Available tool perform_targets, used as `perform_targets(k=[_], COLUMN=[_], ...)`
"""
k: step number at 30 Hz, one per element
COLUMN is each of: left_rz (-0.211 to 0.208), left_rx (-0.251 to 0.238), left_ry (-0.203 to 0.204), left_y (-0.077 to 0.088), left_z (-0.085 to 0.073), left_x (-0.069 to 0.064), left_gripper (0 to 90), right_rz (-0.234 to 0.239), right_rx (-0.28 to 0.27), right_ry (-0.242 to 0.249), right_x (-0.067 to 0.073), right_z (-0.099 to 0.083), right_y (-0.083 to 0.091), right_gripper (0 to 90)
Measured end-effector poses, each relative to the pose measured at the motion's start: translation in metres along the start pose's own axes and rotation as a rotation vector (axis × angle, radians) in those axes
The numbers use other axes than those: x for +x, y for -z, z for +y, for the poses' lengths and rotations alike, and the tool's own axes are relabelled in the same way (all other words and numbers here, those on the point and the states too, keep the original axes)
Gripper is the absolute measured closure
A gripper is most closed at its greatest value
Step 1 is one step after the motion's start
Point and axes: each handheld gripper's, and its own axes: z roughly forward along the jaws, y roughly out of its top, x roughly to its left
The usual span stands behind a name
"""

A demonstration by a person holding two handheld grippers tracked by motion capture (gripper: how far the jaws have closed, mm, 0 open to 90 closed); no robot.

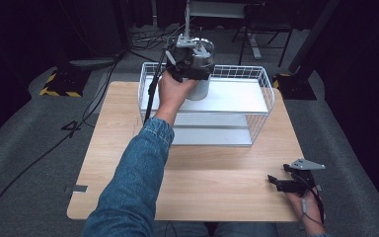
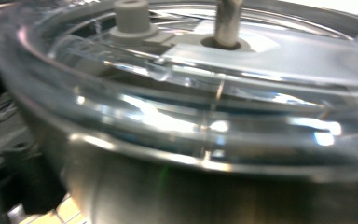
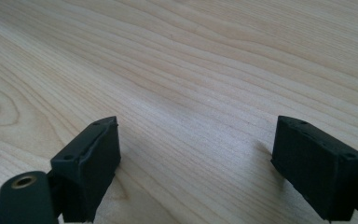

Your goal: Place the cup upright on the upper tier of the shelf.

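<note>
left gripper [image 1: 191, 66] up at the top rim of the metal pot [image 1: 200, 81], wrapped around its near side; jaws at their widest, though whether pressing on the pot or just let go cannot be told (rim too close and blurred in the left gripper view). clear lid [image 2: 205, 107] with a grey knob [image 2: 130, 16] sitting right in front of that camera. pot upright on the upper shelf of the white wire rack [image 1: 264, 81], toward its left end, rack at the far side of the wooden counter [image 1: 212, 182]. right gripper [image 1: 280, 181] resting low on the counter's near right corner, spread wide, nothing between the jaws, bare wood ahead. likely the placing step: pot set on the shelf, release under way. next calls for backing the left gripper straight off the rim without tipping or dragging the pot, clearing the rack's wire edge.
</note>
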Motion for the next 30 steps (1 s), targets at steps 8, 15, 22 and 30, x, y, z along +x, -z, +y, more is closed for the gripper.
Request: perform_targets(k=[8,15,22,30], left_rz=[0.012,0.026,0.016,-0.010], left_rx=[-0.053,-0.073,-0.091,-0.119], left_ry=[0.001,-0.016,-0.022,-0.039], left_y=[0.009,0.027,0.050,0.085], left_z=[-0.003,-0.003,-0.004,-0.008], left_x=[-0.002,-0.005,-0.011,-0.023], left_gripper=[0.0,0.0,0.0,0.0], right_rz=[0.000,0.001,0.002,0.004], right_rx=[0.001,0.001,0.000,0.003], right_ry=[0.000,0.000,0.000,0.002], right_x=[0.000,0.000,0.000,0.000], right_z=[0.000,0.000,0.000,0.001], right_y=[0.000,0.000,0.000,-0.001], right_gripper=[15.4,15.3,15.3,14.9])
